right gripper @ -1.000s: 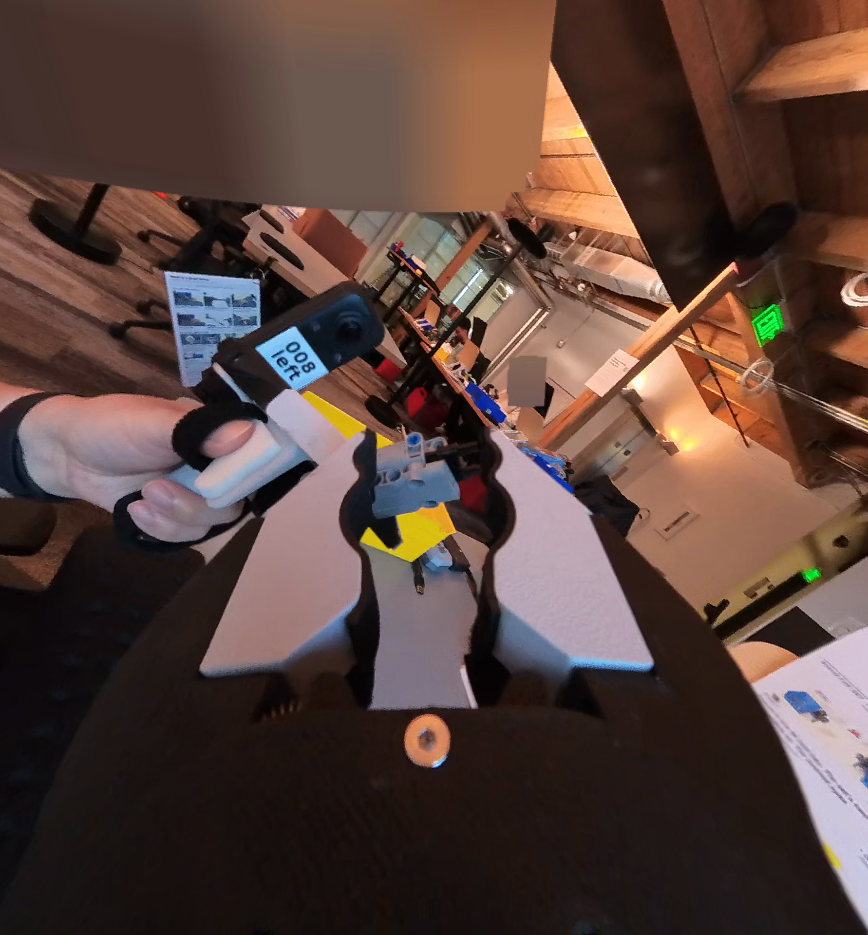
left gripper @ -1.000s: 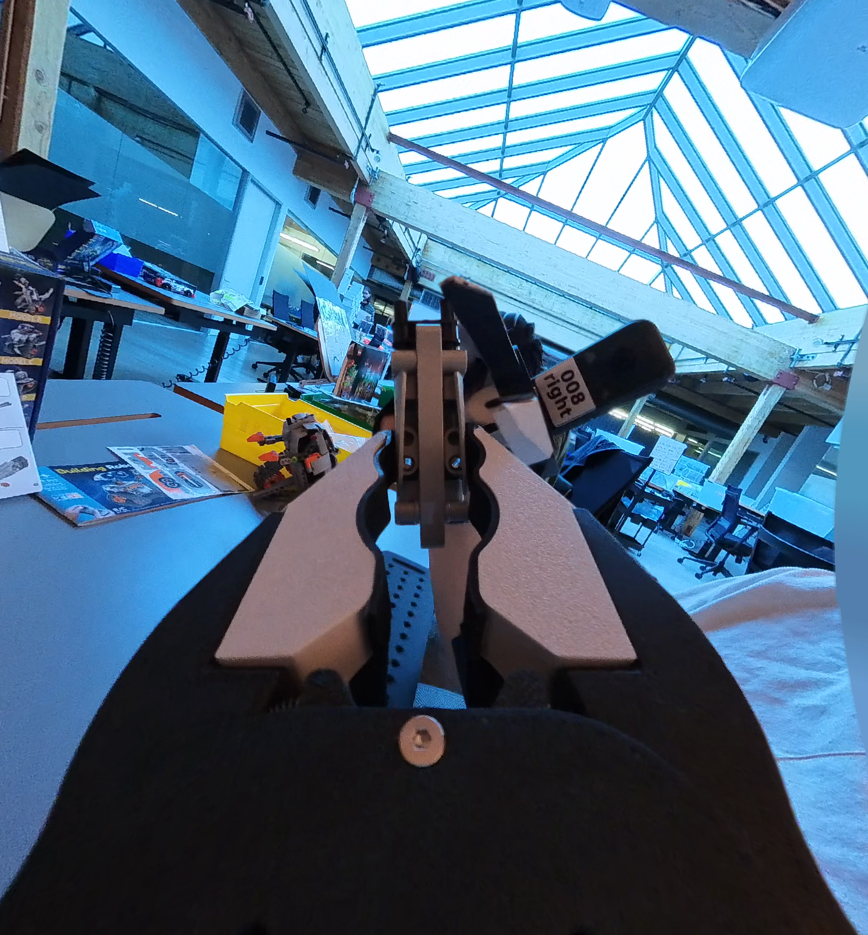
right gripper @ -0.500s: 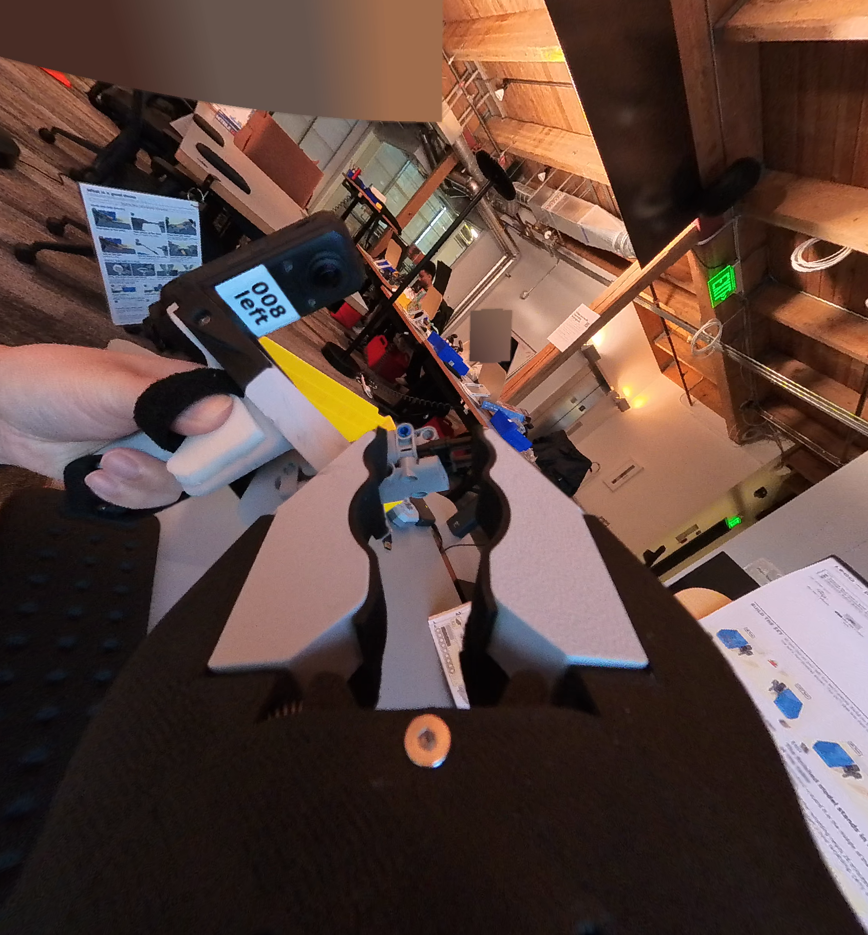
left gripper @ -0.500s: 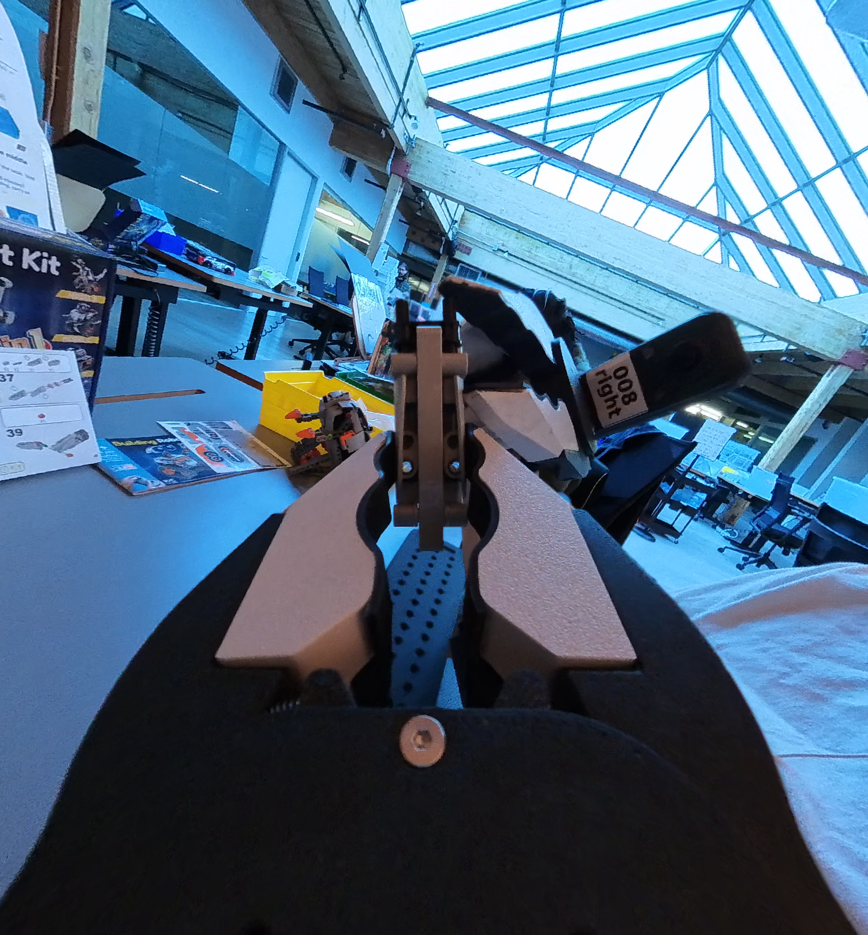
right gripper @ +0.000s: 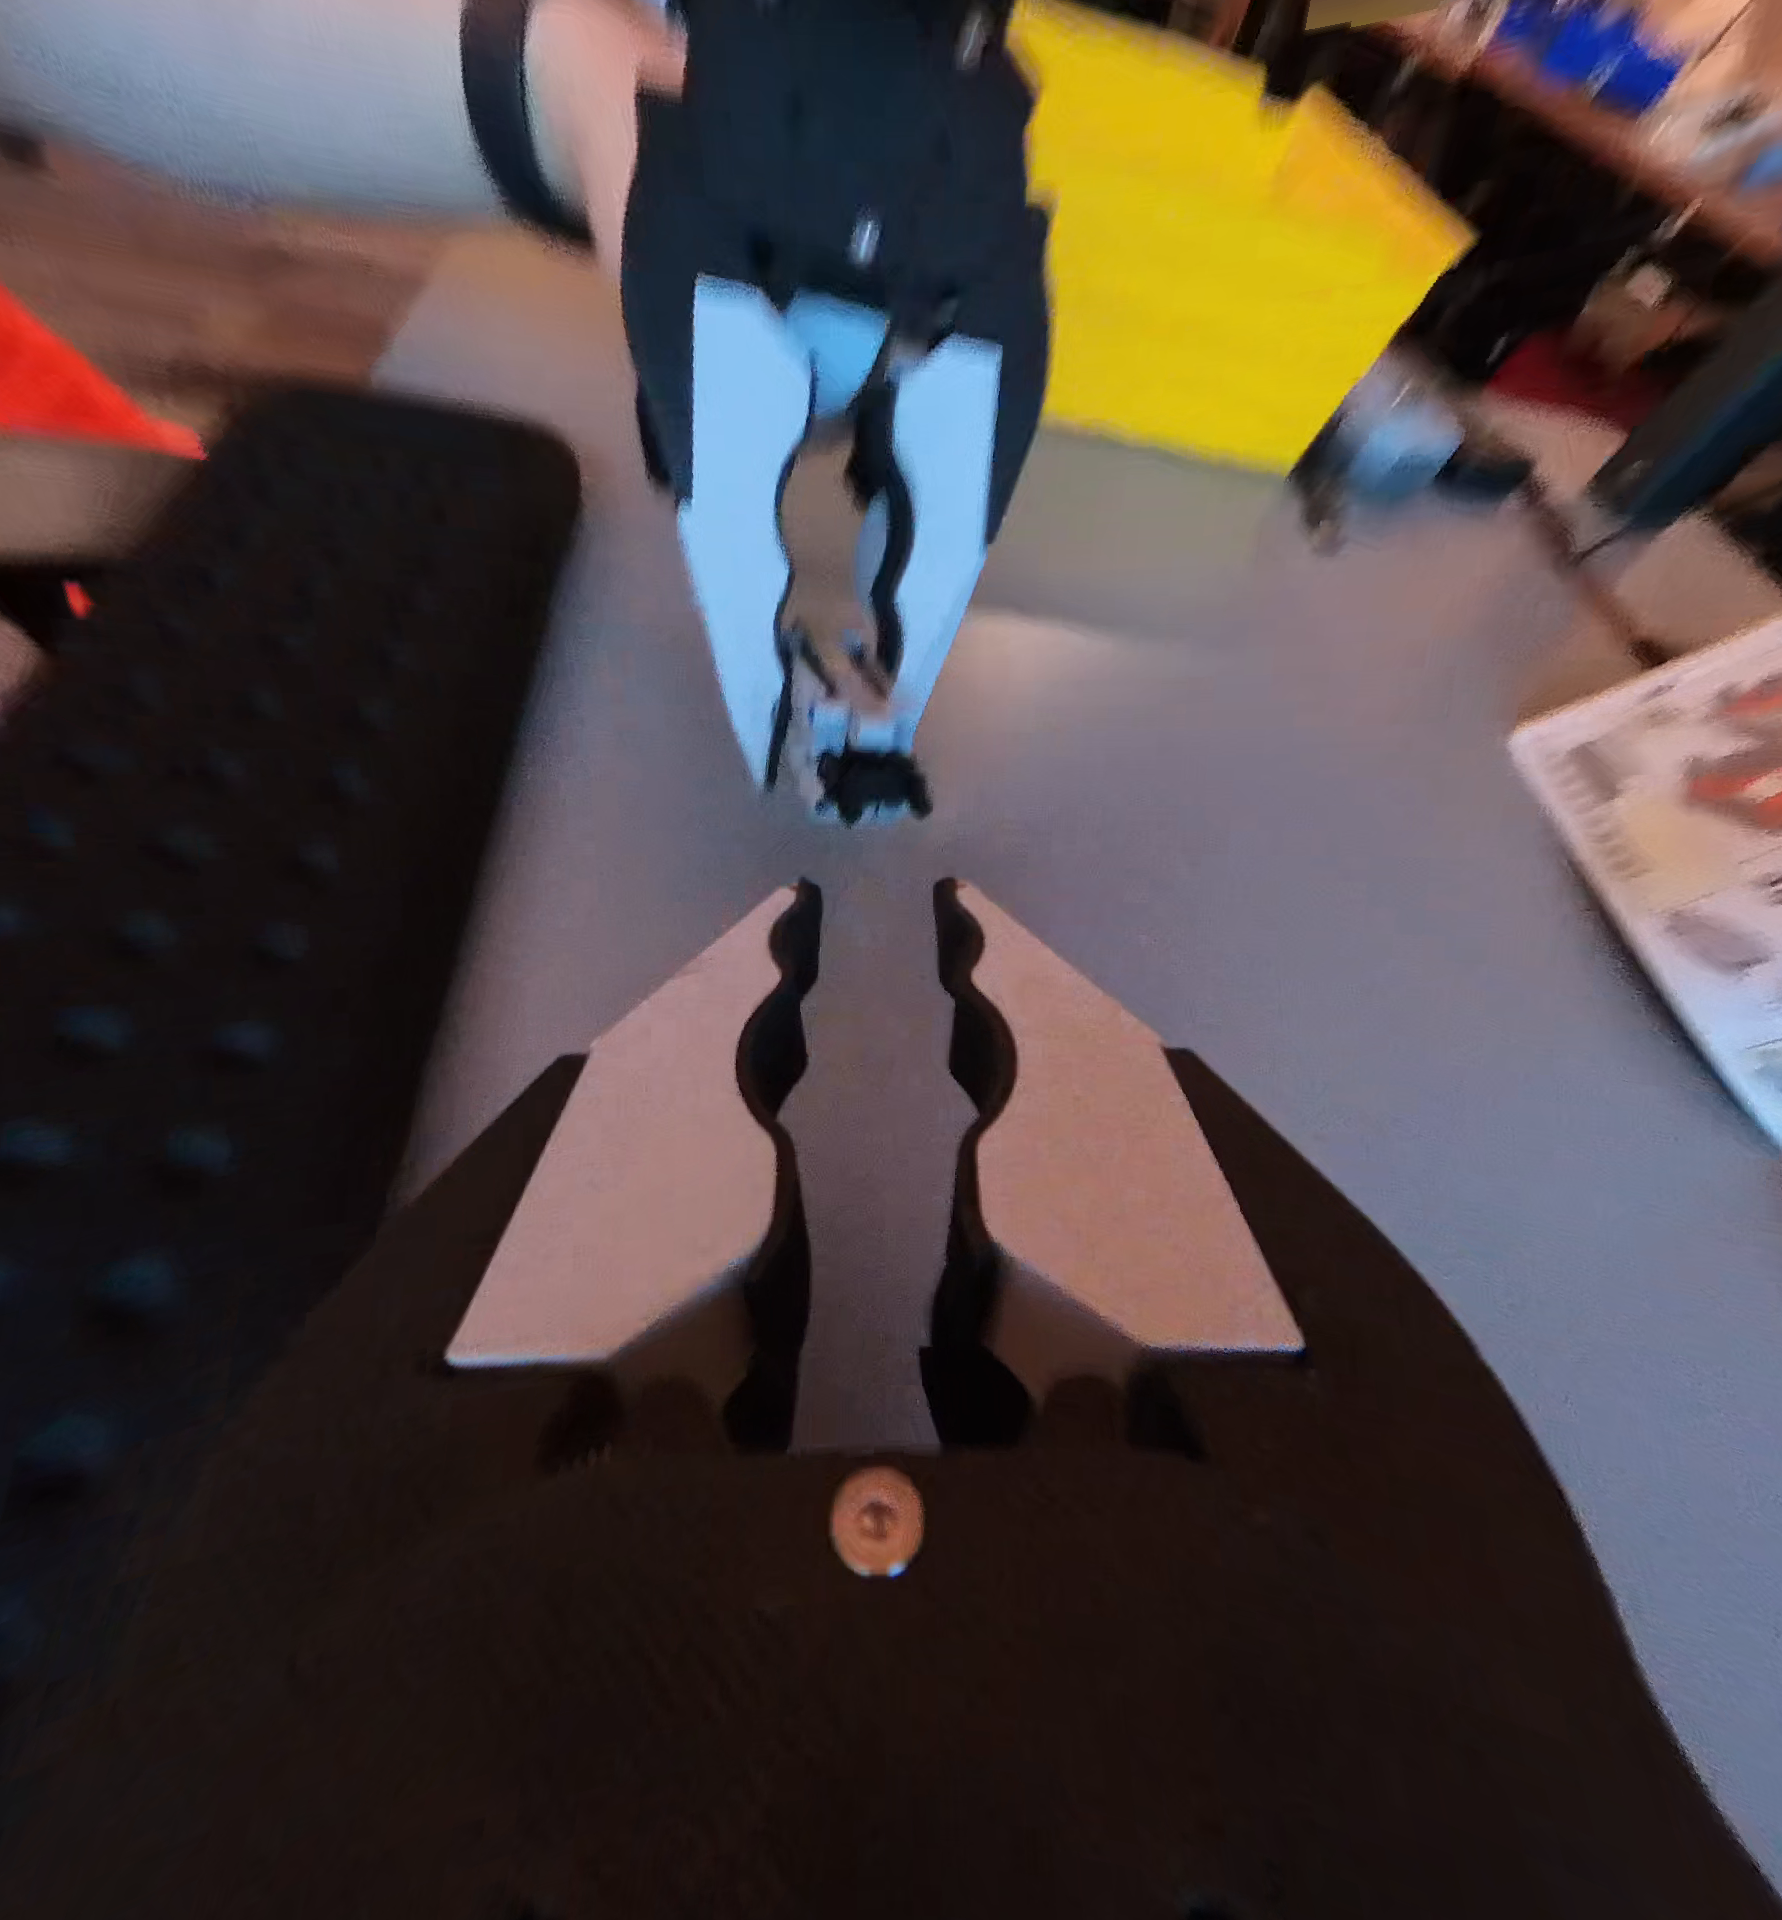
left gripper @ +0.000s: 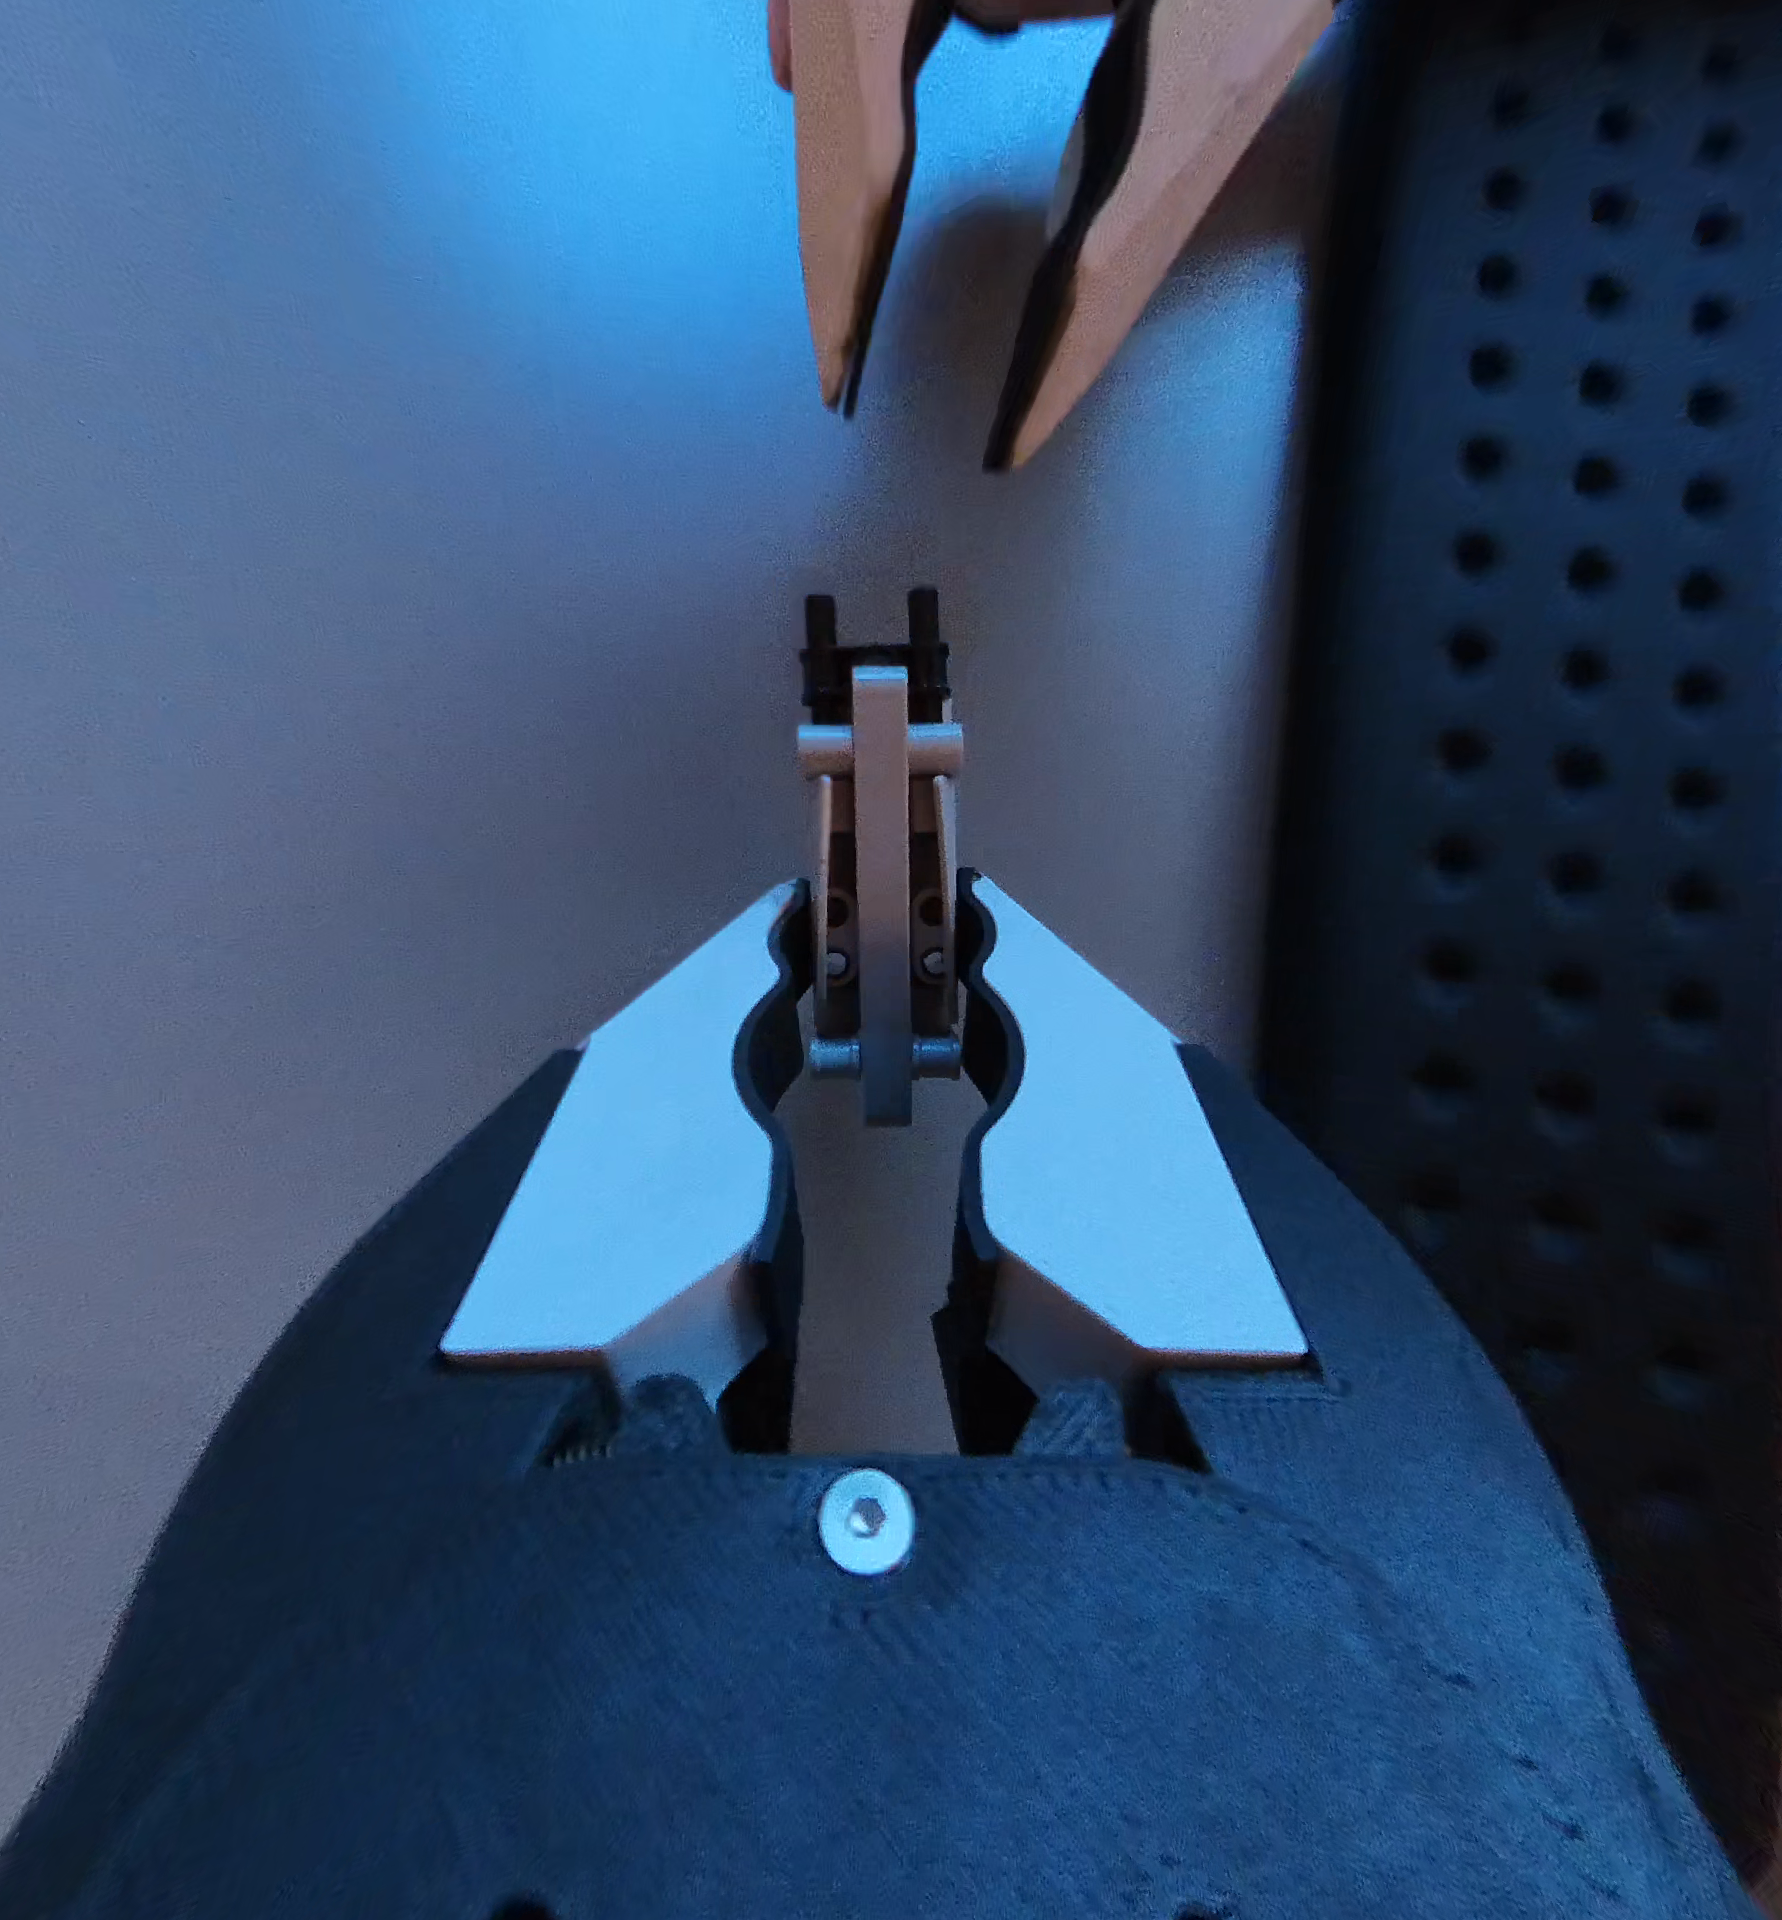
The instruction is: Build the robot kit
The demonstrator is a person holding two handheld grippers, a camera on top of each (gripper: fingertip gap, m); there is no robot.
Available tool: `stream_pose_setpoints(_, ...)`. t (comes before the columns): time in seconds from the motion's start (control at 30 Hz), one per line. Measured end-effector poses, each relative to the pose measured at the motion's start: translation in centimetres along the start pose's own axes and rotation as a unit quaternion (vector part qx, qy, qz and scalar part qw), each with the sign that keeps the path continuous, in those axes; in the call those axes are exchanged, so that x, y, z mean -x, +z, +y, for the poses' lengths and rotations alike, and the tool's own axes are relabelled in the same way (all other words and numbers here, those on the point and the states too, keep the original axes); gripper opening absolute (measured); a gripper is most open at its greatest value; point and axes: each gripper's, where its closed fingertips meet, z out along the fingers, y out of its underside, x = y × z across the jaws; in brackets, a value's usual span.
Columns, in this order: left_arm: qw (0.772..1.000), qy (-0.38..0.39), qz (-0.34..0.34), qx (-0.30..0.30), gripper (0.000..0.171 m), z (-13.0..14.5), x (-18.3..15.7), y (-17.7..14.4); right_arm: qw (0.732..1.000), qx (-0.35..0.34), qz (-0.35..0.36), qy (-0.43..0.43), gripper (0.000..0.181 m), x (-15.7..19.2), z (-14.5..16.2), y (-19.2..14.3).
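Left tool (left gripper: pixel 882 904) grips a grey brick assembly (left gripper: pixel 882 883) with black pins above the grey worktop (left gripper: pixel 347 623). Right tool (right gripper: pixel 871 894), narrowly parted and empty, faces it; perforated black mat (right gripper: pixel 191 831) lies alongside.

A grey tabletop (right gripper: pixel 1230 883) fills the middle. A black perforated mat (right gripper: pixel 191 831) lies at nine o'clock, a yellow plastic bin (right gripper: pixel 1209 260) at one o'clock, and a printed instruction sheet (right gripper: pixel 1718 862) at three o'clock.
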Motion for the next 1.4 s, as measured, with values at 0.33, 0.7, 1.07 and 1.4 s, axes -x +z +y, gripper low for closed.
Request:
stream_pose_setpoints(0.33, 0.998, 0.05, 0.015, 0.038, 0.033, 1.3, 0.4, 1.0, 0.989, 0.111, -0.087, 0.04, 0.016, 2.0, 3.5, 3.5)
stream_pose_setpoints(0.7, 0.996, 0.053, 0.012, -0.068, 0.023, 0.9, 0.6, 1.2, 0.99, 0.105, -0.069, 0.058, 0.003, 1.7, 2.7, 4.1)
stream_pose_setpoints(1.07, 0.995, 0.053, 0.025, -0.078, 0.023, 0.7, 0.2, 1.2, 0.989, 0.104, -0.083, 0.067, 0.015, 2.2, 2.8, 3.9)
stream_pose_setpoints(1.4, 0.995, 0.051, 0.032, -0.077, 0.023, 0.6, 0.0, 1.3, 0.987, 0.124, -0.082, 0.059, 0.003, 2.3, 2.8, 3.9)
